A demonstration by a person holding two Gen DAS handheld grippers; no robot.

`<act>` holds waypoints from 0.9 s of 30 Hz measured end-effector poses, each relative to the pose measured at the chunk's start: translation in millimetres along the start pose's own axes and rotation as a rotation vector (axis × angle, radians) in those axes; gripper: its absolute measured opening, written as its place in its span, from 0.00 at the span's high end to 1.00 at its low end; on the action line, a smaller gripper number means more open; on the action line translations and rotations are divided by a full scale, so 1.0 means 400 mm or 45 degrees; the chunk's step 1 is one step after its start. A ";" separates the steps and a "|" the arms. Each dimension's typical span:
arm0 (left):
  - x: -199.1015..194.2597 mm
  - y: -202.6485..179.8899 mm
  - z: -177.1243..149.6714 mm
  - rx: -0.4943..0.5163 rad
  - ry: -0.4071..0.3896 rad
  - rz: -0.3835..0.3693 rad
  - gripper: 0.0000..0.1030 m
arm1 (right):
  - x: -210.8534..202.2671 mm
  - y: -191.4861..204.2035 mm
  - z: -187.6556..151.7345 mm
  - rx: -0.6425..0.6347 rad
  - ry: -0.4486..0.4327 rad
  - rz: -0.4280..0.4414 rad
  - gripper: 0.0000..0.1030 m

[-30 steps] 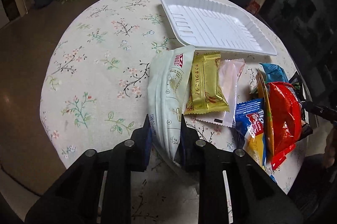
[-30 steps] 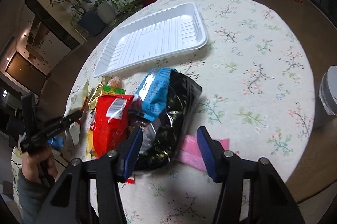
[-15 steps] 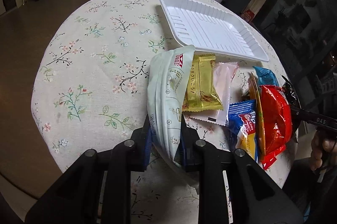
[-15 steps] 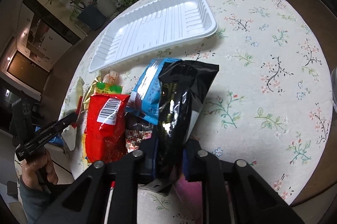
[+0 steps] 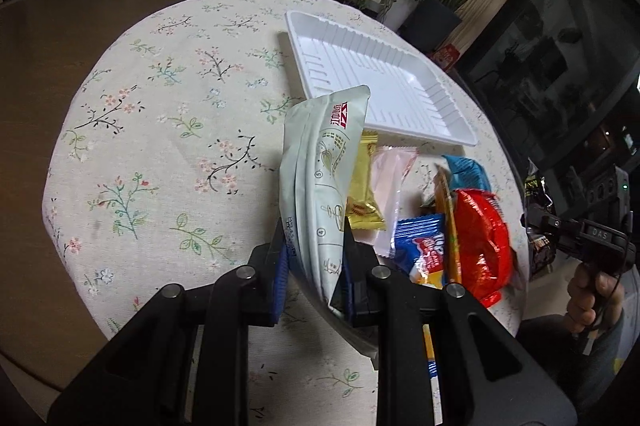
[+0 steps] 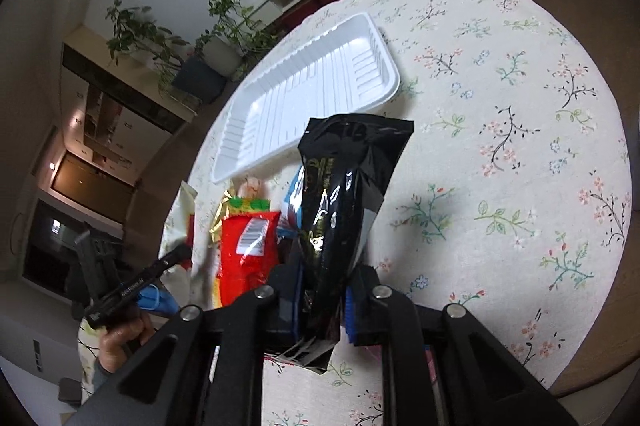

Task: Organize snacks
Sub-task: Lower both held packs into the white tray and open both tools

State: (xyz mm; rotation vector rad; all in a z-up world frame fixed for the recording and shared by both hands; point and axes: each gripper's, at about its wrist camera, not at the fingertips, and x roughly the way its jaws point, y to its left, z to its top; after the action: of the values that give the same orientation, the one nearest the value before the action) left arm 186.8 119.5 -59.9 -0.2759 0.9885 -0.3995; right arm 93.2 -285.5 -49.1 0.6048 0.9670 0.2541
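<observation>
Indoors, on a floral-clothed round table [image 5: 160,130], both grippers clamp snack packets near a white tray [image 5: 372,78].

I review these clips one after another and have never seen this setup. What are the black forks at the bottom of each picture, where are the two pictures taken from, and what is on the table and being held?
There is no robot here. A person holds a hand-operated two-finger gripper in each hand, and a fisheye camera on each one looks forward along its fingers; the black forks are those fingers.

The left camera shows the left gripper shut on a pale green snack bag. The right camera shows the right gripper shut on a black snack bag.

Both views show a round table with a floral cloth, an empty white tray and a pile of loose snacks, among them a red packet, a gold packet and a blue packet.
</observation>
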 end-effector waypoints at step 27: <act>0.267 -0.162 0.402 0.078 0.150 -0.012 0.81 | 0.285 0.109 0.462 -0.193 0.190 -0.080 0.83</act>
State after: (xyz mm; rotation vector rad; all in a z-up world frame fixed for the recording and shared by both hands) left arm 362.7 21.2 -29.8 -0.2035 1.0887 -0.4578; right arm 312.4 -265.6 -25.0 0.4200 1.0981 0.3173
